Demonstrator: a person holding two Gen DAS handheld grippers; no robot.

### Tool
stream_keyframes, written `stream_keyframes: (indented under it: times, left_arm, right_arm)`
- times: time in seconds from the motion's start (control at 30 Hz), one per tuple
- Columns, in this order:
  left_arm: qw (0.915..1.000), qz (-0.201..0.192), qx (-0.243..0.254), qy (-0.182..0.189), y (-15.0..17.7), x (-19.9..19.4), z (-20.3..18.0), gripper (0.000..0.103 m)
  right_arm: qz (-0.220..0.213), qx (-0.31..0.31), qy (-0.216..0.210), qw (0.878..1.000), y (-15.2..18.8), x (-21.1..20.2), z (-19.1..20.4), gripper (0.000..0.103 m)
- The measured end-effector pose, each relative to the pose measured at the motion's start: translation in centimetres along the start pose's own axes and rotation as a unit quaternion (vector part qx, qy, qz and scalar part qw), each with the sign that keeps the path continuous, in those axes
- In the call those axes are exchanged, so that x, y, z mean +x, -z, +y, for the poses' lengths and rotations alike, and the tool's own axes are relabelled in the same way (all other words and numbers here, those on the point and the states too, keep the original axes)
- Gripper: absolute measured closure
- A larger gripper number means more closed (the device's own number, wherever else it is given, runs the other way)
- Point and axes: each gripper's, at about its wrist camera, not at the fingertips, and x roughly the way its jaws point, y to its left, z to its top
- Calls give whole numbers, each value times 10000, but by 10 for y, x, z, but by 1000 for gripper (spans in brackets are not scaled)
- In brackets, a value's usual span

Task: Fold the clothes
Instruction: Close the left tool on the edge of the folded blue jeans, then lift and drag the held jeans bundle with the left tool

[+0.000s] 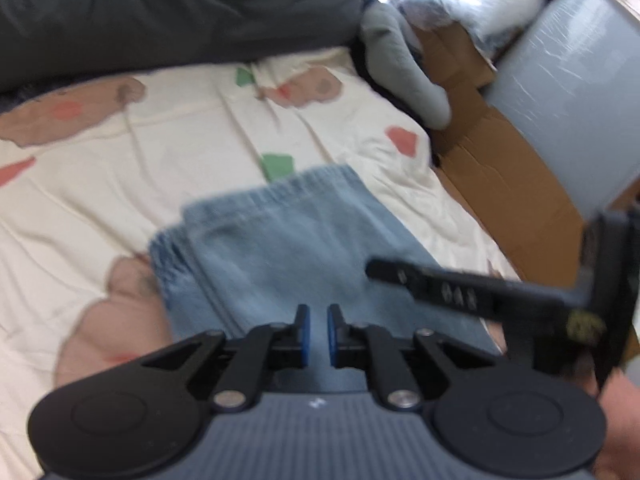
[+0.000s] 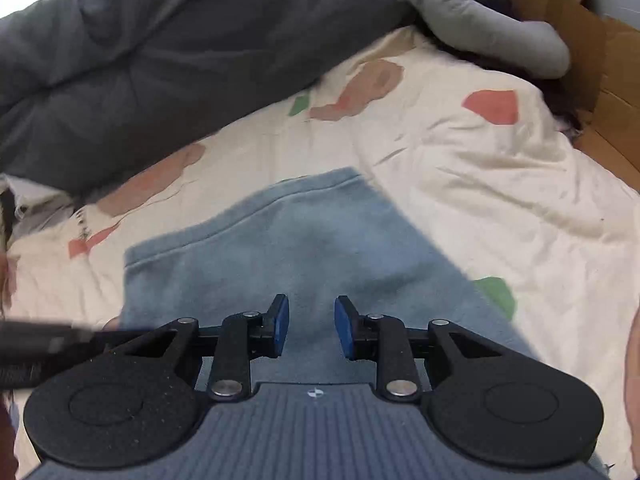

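Note:
A light blue denim garment [image 1: 280,240] lies folded on the cream patterned bedsheet [image 1: 120,180], its ribbed waistband edge at the far end. My left gripper [image 1: 318,320] hovers over its near part, blue pads a narrow gap apart with nothing between them. A black finger of my right gripper [image 1: 440,286] reaches in from the right above the denim. In the right wrist view, the same garment [image 2: 280,248] spreads below my right gripper [image 2: 311,320], which is open and empty. The left gripper's body [image 2: 40,344] shows blurred at the left edge.
A dark grey blanket [image 1: 160,12] is bunched along the bed's far side. A light grey soft roll [image 1: 400,60] lies at the bed's far right corner. Beside the bed stand brown cardboard [image 1: 512,184] and a pale translucent container [image 1: 572,80]. A hand [image 1: 620,420] shows at lower right.

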Motion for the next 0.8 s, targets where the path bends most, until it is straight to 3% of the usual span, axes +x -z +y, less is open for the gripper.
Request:
stream_keyframes:
  times: [0.17,0.23,0.47,0.8]
  left_arm:
    - [9994,293,61,-197,8,9,2,95]
    - [9988,375,72,-300,10,13,6,100]
    - [9981,451,235,-353,10,13,8,100]
    - [9976,639,263,-71,29,4,-1,100]
  right_arm:
    - [103,96,-22,9999,-4,13,-8,71]
    - [143,127,-39,9998,-5,18,-10,71]
    - [298,163,-104,9994,-12,30,-18,72]
    - [598,-46,99,9982,5,2,-36,72]
